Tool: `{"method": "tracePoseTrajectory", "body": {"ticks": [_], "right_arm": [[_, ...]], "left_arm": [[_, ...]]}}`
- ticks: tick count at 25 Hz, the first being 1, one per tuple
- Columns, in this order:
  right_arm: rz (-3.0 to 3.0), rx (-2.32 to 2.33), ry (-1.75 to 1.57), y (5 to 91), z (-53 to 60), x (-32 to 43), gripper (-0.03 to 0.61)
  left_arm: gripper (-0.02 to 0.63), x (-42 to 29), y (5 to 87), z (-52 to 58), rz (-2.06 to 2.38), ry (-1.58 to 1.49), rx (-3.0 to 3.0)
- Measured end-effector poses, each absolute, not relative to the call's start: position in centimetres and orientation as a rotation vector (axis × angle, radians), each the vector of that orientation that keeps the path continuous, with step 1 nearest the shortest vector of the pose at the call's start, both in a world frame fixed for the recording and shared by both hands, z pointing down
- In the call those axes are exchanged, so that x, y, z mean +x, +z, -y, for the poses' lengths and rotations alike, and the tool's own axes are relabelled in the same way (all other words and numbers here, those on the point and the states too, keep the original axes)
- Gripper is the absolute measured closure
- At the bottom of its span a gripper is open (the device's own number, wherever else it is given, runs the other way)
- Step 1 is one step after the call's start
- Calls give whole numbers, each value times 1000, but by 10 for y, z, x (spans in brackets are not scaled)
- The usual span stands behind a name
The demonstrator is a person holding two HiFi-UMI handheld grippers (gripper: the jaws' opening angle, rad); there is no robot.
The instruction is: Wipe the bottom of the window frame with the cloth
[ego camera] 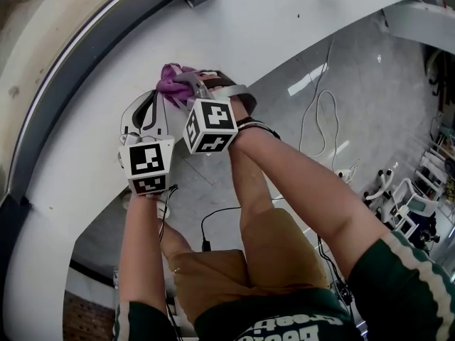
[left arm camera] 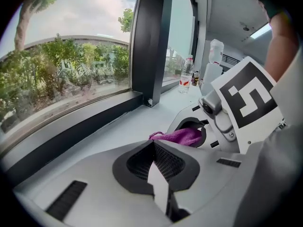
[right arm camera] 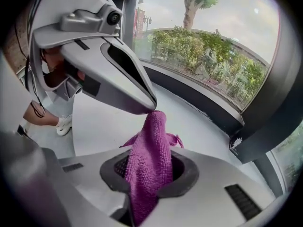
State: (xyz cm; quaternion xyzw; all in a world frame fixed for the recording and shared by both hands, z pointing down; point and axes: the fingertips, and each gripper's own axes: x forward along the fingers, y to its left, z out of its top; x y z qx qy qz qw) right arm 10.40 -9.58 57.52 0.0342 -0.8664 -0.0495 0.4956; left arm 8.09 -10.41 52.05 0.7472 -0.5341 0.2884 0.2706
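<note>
A purple cloth (right arm camera: 151, 150) sticks out from between the jaws of my right gripper (right arm camera: 150, 161), which is shut on it. The cloth narrows to a point at the tip of my left gripper (right arm camera: 148, 109). That gripper is shut, and its tip pinches the cloth's far edge (left arm camera: 157, 135). In the head view both grippers, left (ego camera: 151, 111) and right (ego camera: 190, 89), are close together over the white sill (ego camera: 270, 20), with the cloth (ego camera: 173, 81) bunched between them. The dark bottom of the window frame (left arm camera: 71, 131) runs along the sill just beyond.
A dark upright window post (left arm camera: 149, 41) stands on the sill. Beyond it are a water bottle (left arm camera: 188, 74) and a white bottle (left arm camera: 214, 56). Cables (ego camera: 320, 119) lie on the grey floor below the sill's curved edge.
</note>
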Motion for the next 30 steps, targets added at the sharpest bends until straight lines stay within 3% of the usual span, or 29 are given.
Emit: {"method": "tracePoseTrajectory", "body": {"ticks": [16,30], "right_arm": [[2069,208,-95,574,141,165,494],[2087,373,-9,570,158,188,494]], "left_arm": [[604,137,521,131,1390,759,2052],[604,147,519,132,1393,756,2057]]}}
